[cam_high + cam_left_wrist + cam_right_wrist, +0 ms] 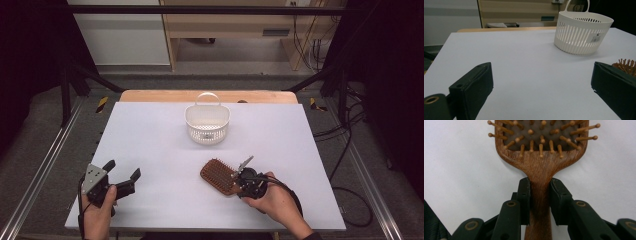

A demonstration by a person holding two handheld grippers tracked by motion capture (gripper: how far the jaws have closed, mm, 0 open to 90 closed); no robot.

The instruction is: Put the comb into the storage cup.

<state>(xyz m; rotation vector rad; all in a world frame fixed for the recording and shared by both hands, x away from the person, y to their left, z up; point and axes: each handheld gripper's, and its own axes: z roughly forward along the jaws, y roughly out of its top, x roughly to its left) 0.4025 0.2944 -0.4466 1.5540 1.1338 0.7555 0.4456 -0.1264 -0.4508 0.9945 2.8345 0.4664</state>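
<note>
the right tool (539, 195) is clamped on the handle of the brush (220, 176), which lies bristles up near the front edge of the surface (150, 140). the left tool (122, 172) stands apart near the front left corner, holding nothing. the basket (207, 122) sits toward the back edge.

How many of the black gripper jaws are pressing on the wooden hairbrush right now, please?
2: both belong to the right gripper, one on each side of the hairbrush handle, just below the bristle head. The left gripper stands open over bare table, touching nothing.
</note>
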